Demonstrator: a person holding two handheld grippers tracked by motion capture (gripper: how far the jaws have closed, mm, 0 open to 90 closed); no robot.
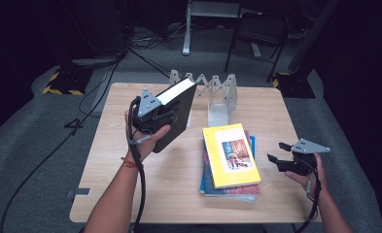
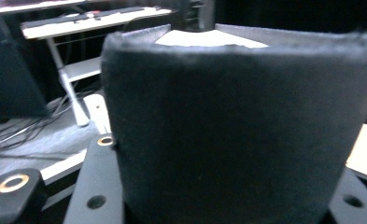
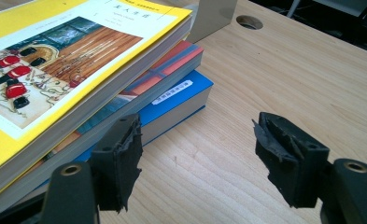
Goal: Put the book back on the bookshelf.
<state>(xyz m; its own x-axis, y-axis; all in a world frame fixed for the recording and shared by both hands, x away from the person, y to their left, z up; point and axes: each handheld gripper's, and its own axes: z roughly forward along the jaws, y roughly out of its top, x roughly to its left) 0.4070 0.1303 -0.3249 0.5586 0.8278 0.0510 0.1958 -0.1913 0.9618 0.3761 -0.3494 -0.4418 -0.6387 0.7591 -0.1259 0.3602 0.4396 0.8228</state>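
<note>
Gripping the black book (image 1: 177, 114) by its spine, the left gripper (image 1: 155, 116) holds it upright, left of centre, with the zigzag metal rack (image 1: 213, 87) just up-right (the likely slot). The right gripper (image 3: 197, 158) has its jaws open, empty, beside the book stack (image 3: 92, 79) on the bench (image 3: 284, 70).

A dark book (image 2: 237, 135) stands clamped spine-first between the hand-held gripper (image 2: 218, 205) jaws

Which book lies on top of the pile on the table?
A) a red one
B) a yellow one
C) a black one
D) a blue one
B: the yellow book tops the pile, while the black book is up in the left hand-held gripper.
</note>
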